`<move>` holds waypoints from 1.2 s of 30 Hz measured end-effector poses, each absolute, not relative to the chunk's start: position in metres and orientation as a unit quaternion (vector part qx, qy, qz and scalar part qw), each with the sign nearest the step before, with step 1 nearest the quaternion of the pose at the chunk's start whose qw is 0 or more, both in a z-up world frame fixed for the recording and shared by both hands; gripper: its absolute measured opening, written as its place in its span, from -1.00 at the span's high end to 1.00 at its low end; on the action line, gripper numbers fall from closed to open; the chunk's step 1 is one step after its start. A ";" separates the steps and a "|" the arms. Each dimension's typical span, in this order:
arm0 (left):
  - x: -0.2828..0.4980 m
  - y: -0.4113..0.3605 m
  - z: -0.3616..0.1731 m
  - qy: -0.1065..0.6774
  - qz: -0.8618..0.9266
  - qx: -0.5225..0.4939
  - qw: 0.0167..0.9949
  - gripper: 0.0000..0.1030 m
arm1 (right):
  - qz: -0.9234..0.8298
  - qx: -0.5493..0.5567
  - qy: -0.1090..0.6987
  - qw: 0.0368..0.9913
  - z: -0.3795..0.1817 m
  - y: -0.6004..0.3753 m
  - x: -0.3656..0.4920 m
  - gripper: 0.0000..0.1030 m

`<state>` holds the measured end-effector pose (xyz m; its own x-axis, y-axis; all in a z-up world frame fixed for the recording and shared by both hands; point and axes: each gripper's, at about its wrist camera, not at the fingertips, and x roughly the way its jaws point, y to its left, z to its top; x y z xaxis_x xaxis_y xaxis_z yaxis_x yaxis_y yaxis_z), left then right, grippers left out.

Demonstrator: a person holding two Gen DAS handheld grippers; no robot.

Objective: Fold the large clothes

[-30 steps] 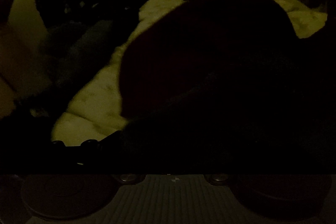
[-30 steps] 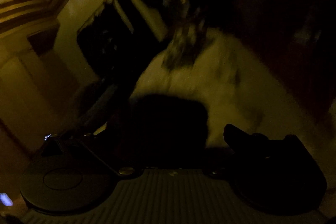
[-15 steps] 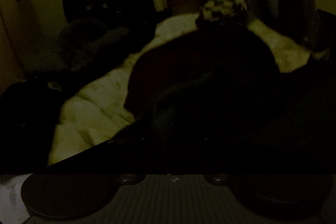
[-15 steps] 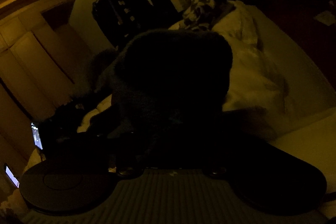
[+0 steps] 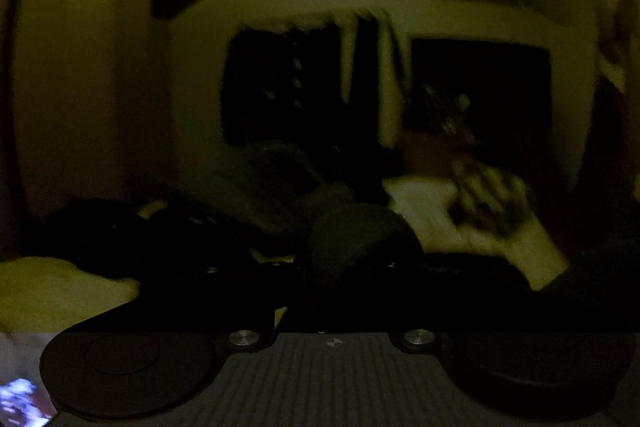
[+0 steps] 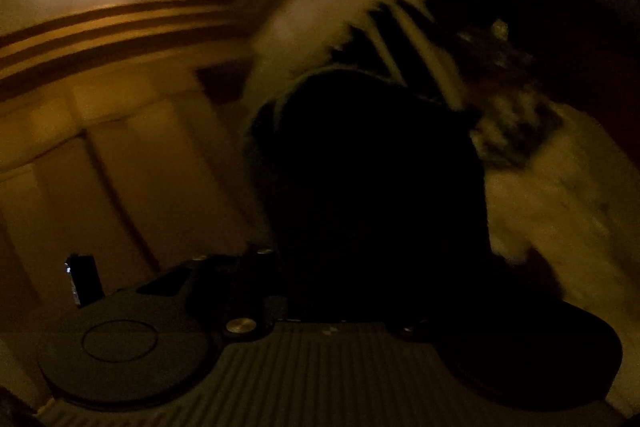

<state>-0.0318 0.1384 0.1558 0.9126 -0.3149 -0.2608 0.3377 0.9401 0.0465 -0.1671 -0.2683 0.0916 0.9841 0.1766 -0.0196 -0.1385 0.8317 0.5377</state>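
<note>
Dark garment [image 6: 372,187] judged soft, bulky, limp; grip along an edge. Right gripper [image 6: 332,291] and left gripper [image 5: 352,267]: finger state cannot be told

No readable text

Both views are dark and blurred; no label, brand, number or sign can be made out anywhere.

Dark garment [image 6: 372,187] hides both hand-held grippers' fingertips — checkered cloth [image 5: 486,201] and room blurred, dim.
</note>
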 end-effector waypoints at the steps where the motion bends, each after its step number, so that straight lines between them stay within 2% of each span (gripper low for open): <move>1: -0.037 0.149 0.168 0.107 -0.155 0.044 0.981 -0.38 | 0.097 0.271 0.017 0.957 0.109 -0.266 -0.163 0.39; 4: -0.058 0.173 0.206 0.031 -0.096 0.050 0.994 -0.38 | 0.151 0.252 -0.027 0.955 0.159 -0.258 -0.142 0.40; 7: -0.056 0.191 0.230 0.001 -0.040 0.048 0.998 -0.41 | 0.167 0.224 -0.049 0.959 0.201 -0.244 -0.102 0.37; 8: -0.047 0.194 0.233 0.006 -0.015 0.046 0.999 -0.66 | 0.170 0.243 -0.040 0.954 0.206 -0.242 -0.085 0.12; 9: -0.035 0.196 0.231 0.016 0.010 0.046 0.999 -0.98 | 0.177 0.273 -0.020 0.945 0.207 -0.243 -0.062 -0.56; 10: -0.019 0.195 0.224 0.032 0.033 0.063 0.997 -1.00 | 0.182 0.304 0.009 0.935 0.203 -0.243 -0.038 -0.85; 11: -0.003 0.193 0.212 0.048 0.052 0.089 0.994 -1.00 | 0.166 0.325 0.029 0.931 0.195 -0.243 -0.023 -0.88; 12: 0.011 0.190 0.197 0.067 0.072 0.116 0.988 -1.00 | 0.138 0.341 0.049 0.929 0.182 -0.241 -0.010 -0.74; 17: 0.041 0.177 0.098 0.192 0.071 0.208 0.956 -1.00 | 0.073 0.305 0.154 0.937 0.097 -0.231 0.000 -0.75; 20: 0.029 0.181 0.057 0.241 0.063 0.196 0.948 -1.00 | 0.001 0.282 0.192 0.940 0.041 -0.244 -0.035 -0.75; 24: -0.002 0.202 0.063 0.273 -0.023 0.076 0.959 -1.00 | -0.084 0.322 0.246 0.910 -0.009 -0.273 -0.082 -0.75; 28: -0.028 0.197 0.075 0.309 -0.152 -0.002 0.939 -1.00 | -0.079 0.363 0.265 0.890 -0.024 -0.280 -0.091 -0.57; 32: -0.063 0.155 0.071 0.339 -0.255 0.032 0.905 -1.00 | -0.017 0.283 0.307 0.908 -0.020 -0.239 -0.059 -0.55; 36: -0.115 0.114 0.046 0.327 -0.282 0.164 0.887 -1.00 | -0.040 0.250 0.407 0.877 -0.046 -0.210 -0.027 -0.35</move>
